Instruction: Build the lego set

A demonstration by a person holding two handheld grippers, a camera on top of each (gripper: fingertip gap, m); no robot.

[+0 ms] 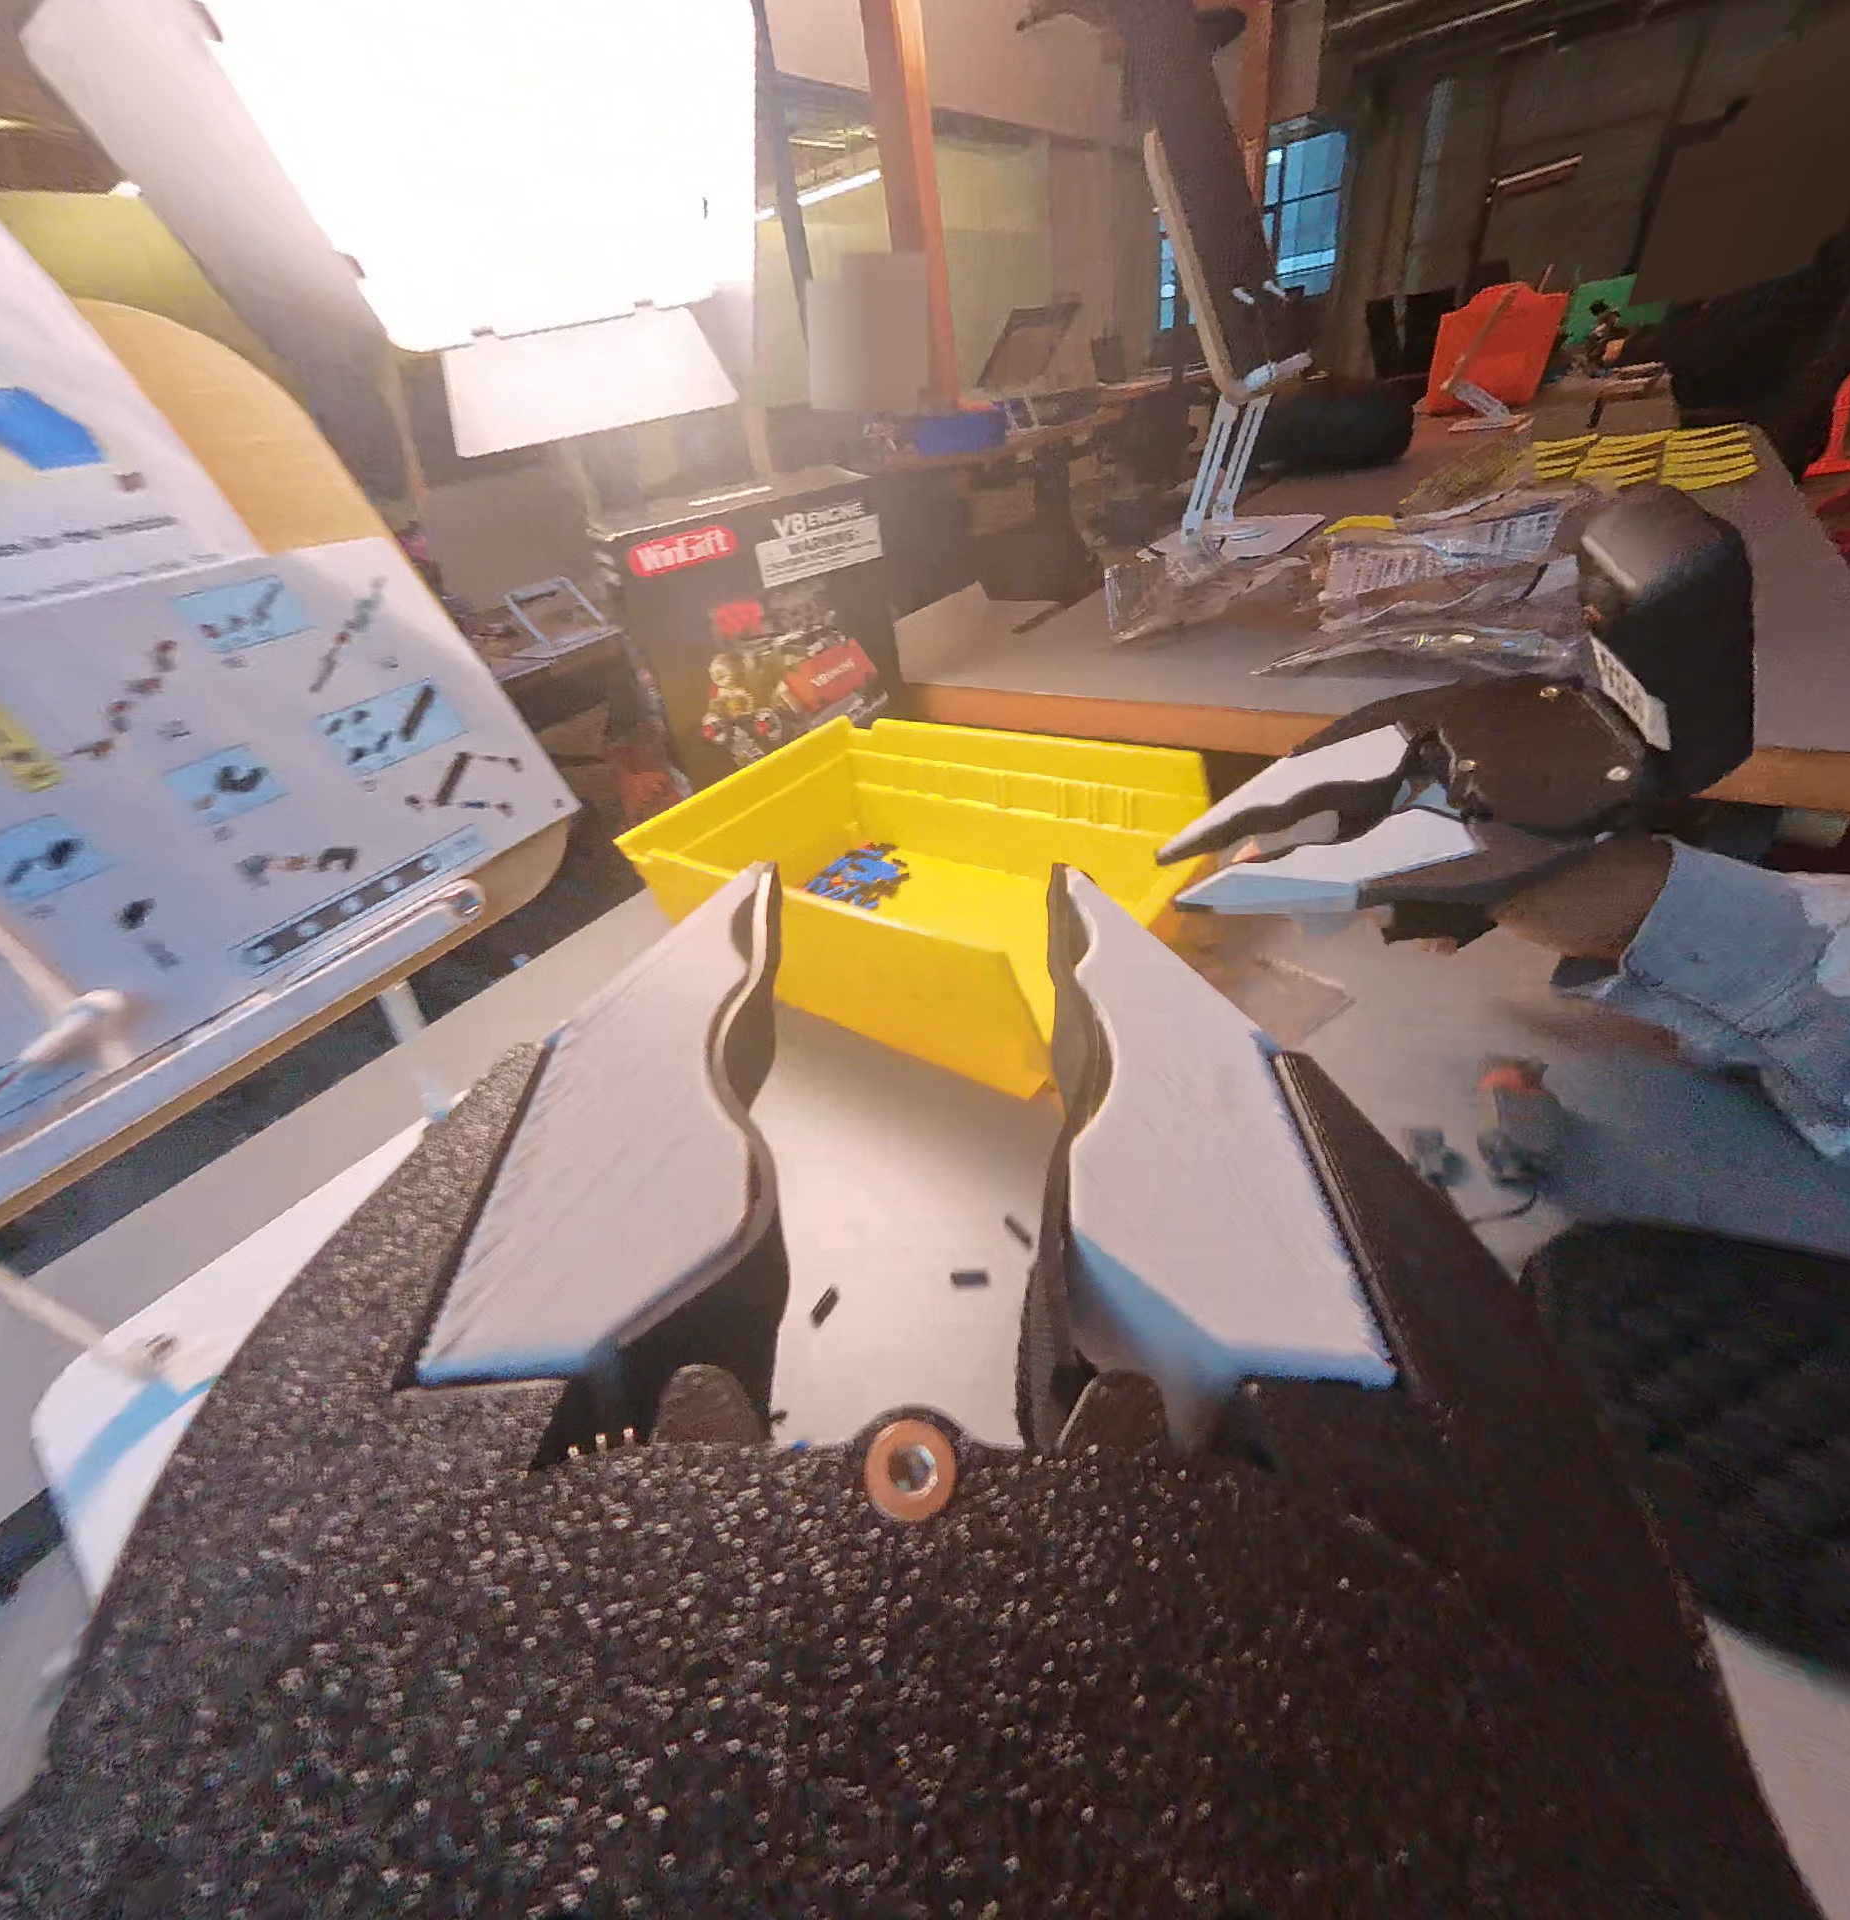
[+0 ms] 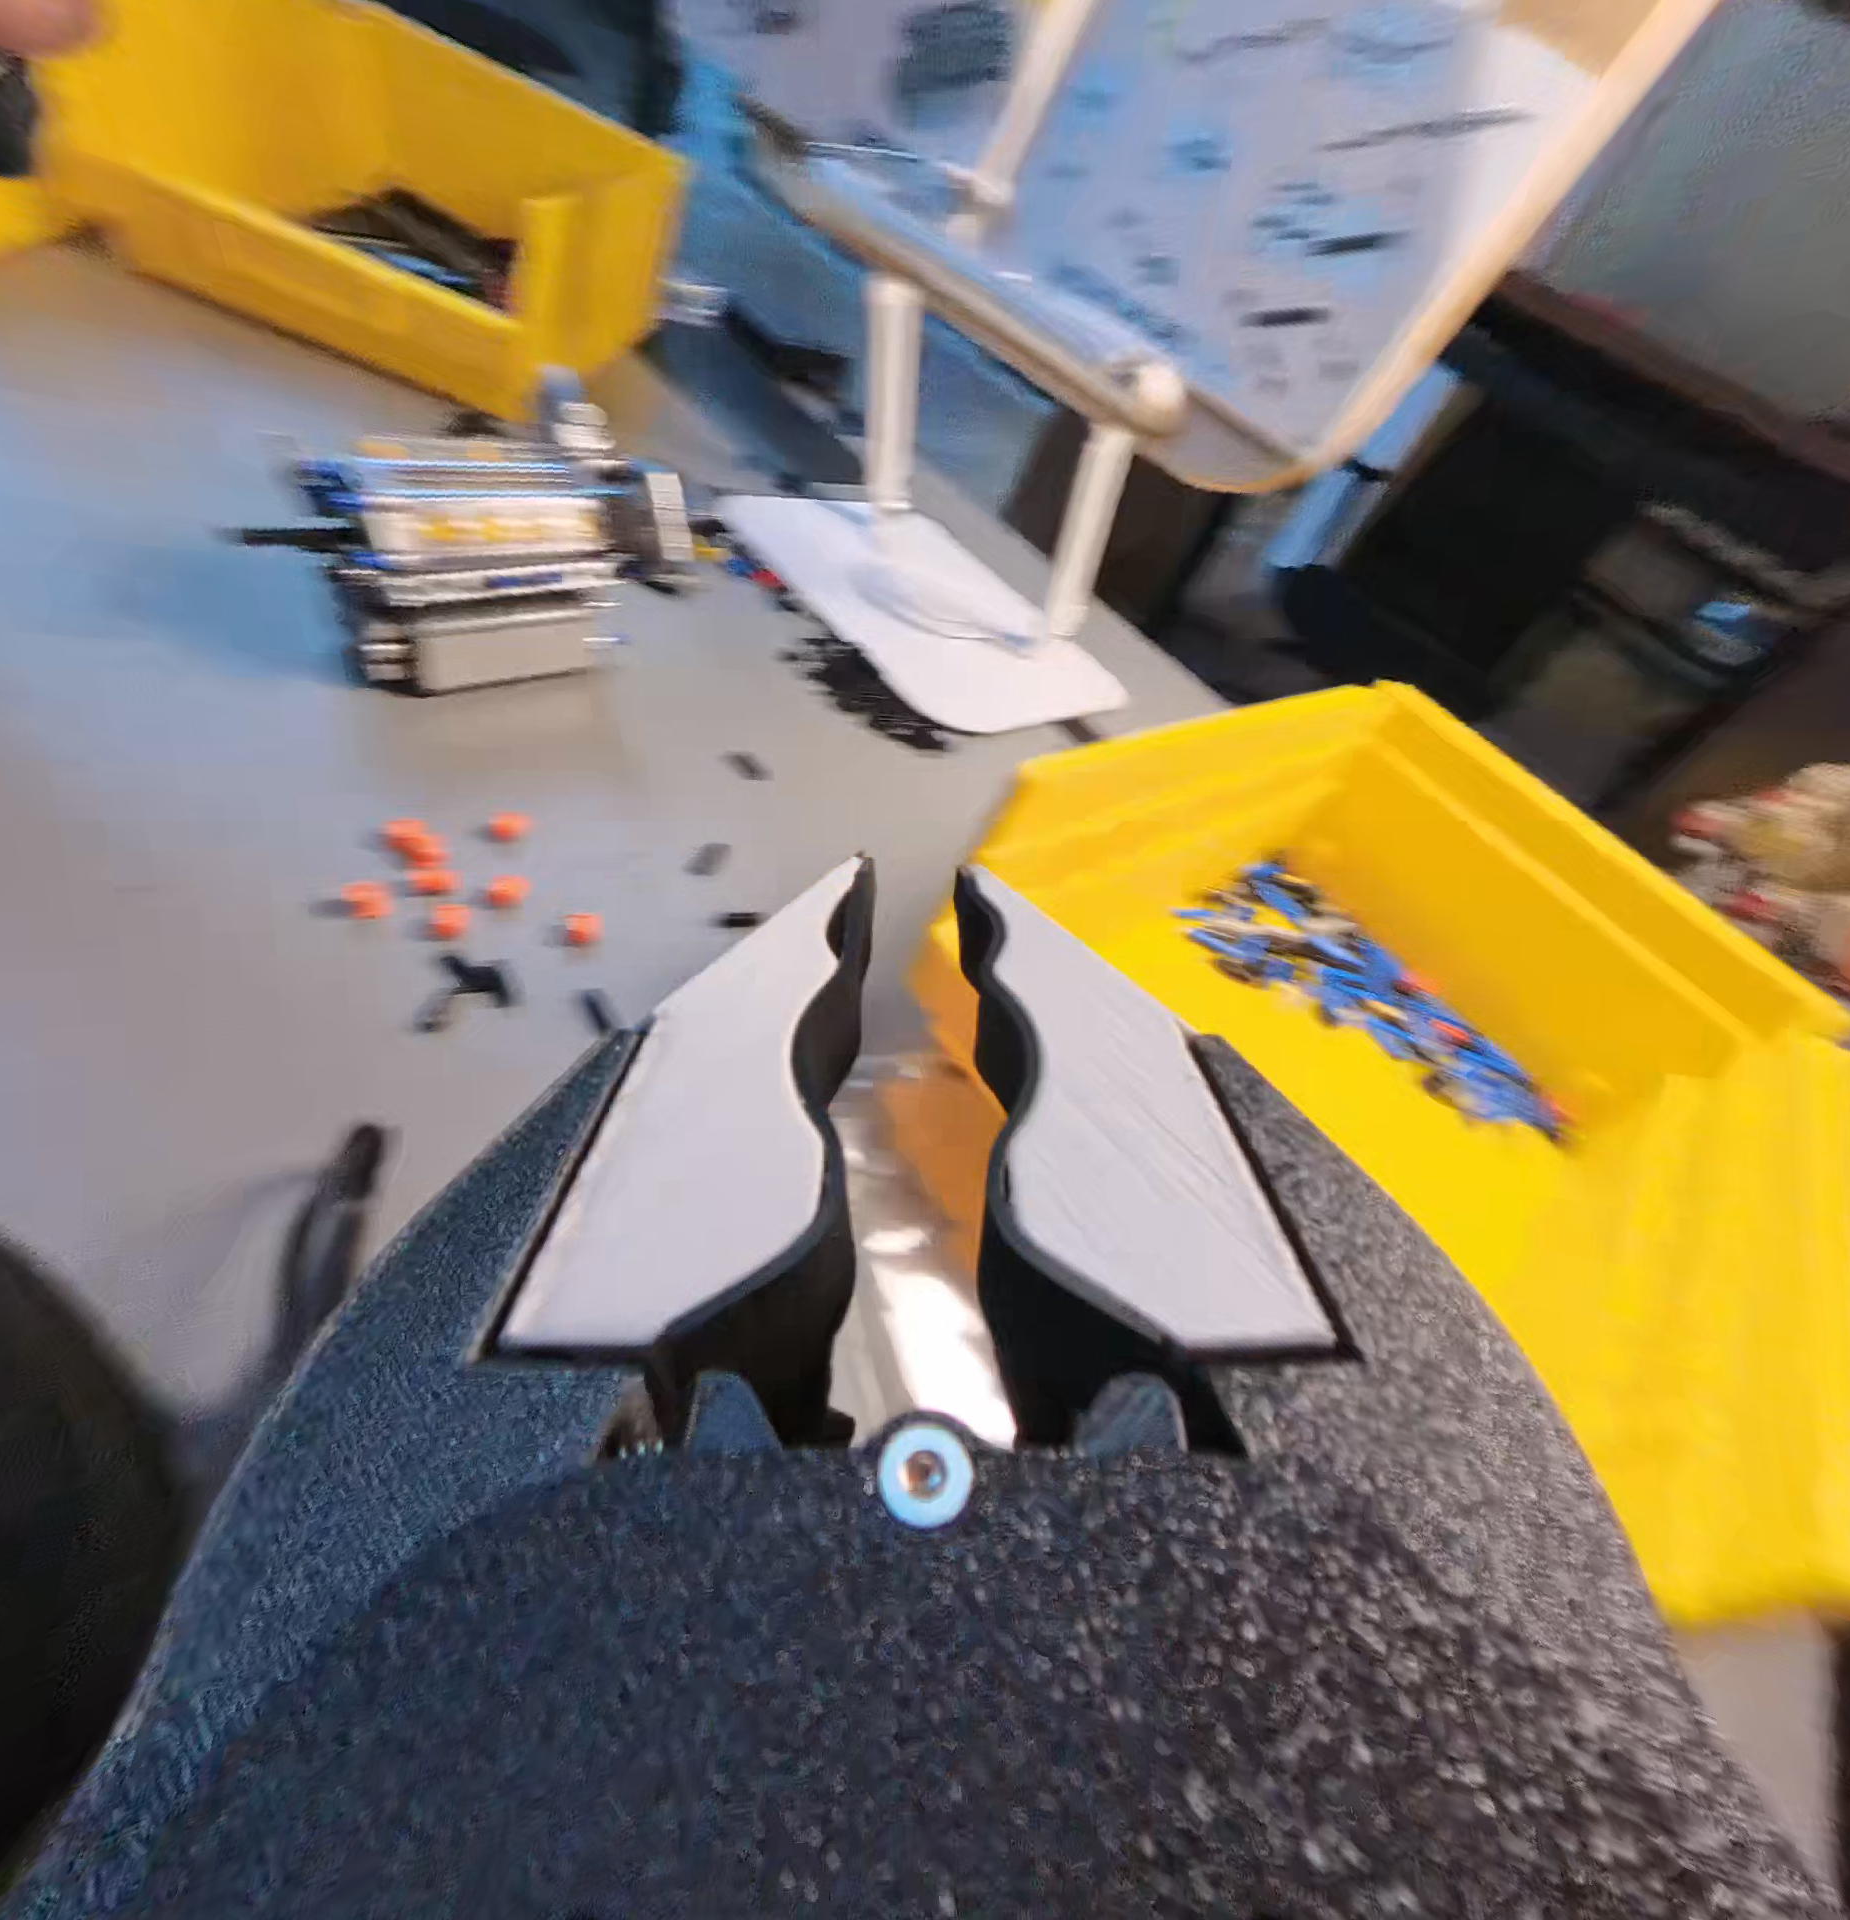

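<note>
My left gripper (image 1: pixel 913 883) is open and empty, held above the grey table with its tips in front of a yellow bin (image 1: pixel 900 992). The bin holds small blue parts (image 1: pixel 859 873). My right gripper (image 2: pixel 910 873) is open with a narrow gap and holds nothing. It hovers at the near corner of the same yellow bin (image 2: pixel 1679 1299), left of the blue parts (image 2: pixel 1368 977). In the left wrist view the right gripper (image 1: pixel 1175 881) reaches in from the right, held by a hand in a pale sleeve (image 1: pixel 1752 966).
Orange pieces (image 2: pixel 443 883) and black pins (image 1: pixel 968 1278) lie loose on the table. A partly built brick model (image 2: pixel 485 561) stands beyond them, before a second yellow bin (image 2: pixel 329 208). An instruction sheet (image 1: pixel 225 727) rests on a white stand (image 2: pixel 931 613). A black box (image 1: pixel 765 623) stands behind. The partly built brick model (image 2: pixel 485 561) is about 20 cm from both grippers' fingertips.
</note>
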